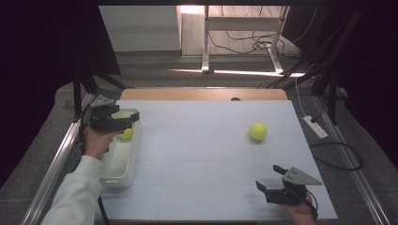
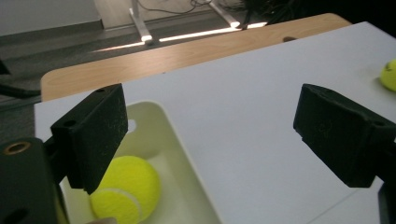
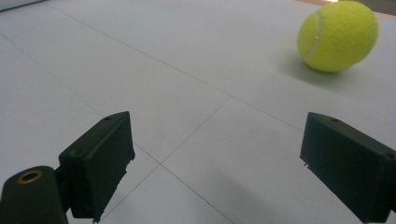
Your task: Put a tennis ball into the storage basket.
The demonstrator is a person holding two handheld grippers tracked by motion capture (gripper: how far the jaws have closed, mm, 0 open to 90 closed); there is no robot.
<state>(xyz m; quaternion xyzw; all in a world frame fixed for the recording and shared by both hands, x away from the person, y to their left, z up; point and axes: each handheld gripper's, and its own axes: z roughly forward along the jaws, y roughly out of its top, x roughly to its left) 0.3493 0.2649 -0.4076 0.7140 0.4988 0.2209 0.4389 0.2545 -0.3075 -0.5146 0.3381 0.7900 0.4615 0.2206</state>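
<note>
A white bin (image 1: 120,174) stands at the table's left edge with a yellow tennis ball (image 1: 126,134) inside it. My left gripper (image 1: 132,123) hovers over the bin's far end, jaws open and empty. In the left gripper view that ball (image 2: 127,187) lies in the bin (image 2: 179,136) below the left jaw of the gripper (image 2: 210,135). A second tennis ball (image 1: 257,131) rests on the white table top at the right. My right gripper (image 1: 268,177) sits near the front right corner, open and empty. In the right gripper view the ball (image 3: 337,36) lies ahead of the gripper (image 3: 219,163), to its right.
The white table cover (image 1: 202,154) has a wooden strip (image 1: 202,94) along its far edge. A white power strip (image 1: 315,127) and cables lie on the floor at the right. Metal rails run along both sides of the table.
</note>
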